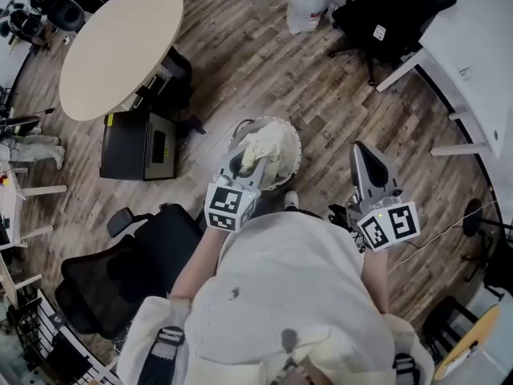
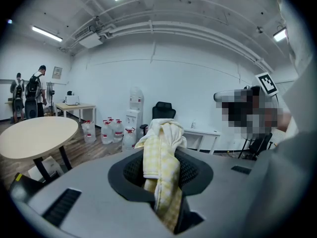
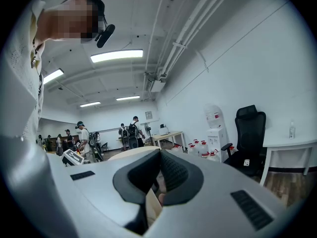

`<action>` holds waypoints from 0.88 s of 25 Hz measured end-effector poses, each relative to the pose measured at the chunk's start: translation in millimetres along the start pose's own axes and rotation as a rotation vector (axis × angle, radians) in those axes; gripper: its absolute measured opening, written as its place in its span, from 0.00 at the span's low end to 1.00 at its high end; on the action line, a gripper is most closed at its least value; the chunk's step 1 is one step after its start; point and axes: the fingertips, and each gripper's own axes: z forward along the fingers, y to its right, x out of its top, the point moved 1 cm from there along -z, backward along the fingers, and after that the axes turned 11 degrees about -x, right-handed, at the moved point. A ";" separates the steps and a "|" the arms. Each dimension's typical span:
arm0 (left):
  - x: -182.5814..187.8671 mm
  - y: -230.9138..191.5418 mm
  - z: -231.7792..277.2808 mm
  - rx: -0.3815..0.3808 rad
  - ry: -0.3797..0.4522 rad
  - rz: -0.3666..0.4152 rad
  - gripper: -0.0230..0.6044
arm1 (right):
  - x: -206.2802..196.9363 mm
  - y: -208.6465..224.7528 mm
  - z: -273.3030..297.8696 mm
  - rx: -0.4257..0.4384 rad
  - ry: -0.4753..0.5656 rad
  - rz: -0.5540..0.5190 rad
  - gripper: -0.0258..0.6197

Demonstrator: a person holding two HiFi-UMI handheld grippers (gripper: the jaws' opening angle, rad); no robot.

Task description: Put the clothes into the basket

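Observation:
A round basket (image 1: 293, 144) stands on the wooden floor just ahead of the person, with pale cloth lying in it. My left gripper (image 1: 240, 165) hovers over the basket's near left rim. It is shut on a cream and yellow checked cloth (image 1: 258, 149), which hangs down between the jaws in the left gripper view (image 2: 159, 155). My right gripper (image 1: 363, 152) is off to the right of the basket, away from it, jaws together and nothing between them. In the right gripper view (image 3: 159, 156) the two dark pads meet at their tips.
A round beige table (image 1: 120, 46) and a black box (image 1: 140, 144) lie to the left. A black office chair (image 1: 128, 271) stands close at lower left. Water bottles (image 1: 309, 2), another black chair (image 1: 393, 10) and a white desk (image 1: 481, 46) are at the back right.

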 end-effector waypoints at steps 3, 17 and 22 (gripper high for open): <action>-12.4 -8.2 9.6 -0.026 -0.033 -0.005 0.22 | -3.1 0.9 6.6 -0.026 0.001 0.003 0.05; -65.8 -39.9 63.7 -0.136 -0.192 0.014 0.22 | -22.1 14.7 37.8 -0.139 -0.033 0.025 0.05; -90.3 -45.6 77.0 -0.165 -0.249 0.026 0.22 | -29.1 17.8 36.9 -0.178 -0.039 0.026 0.05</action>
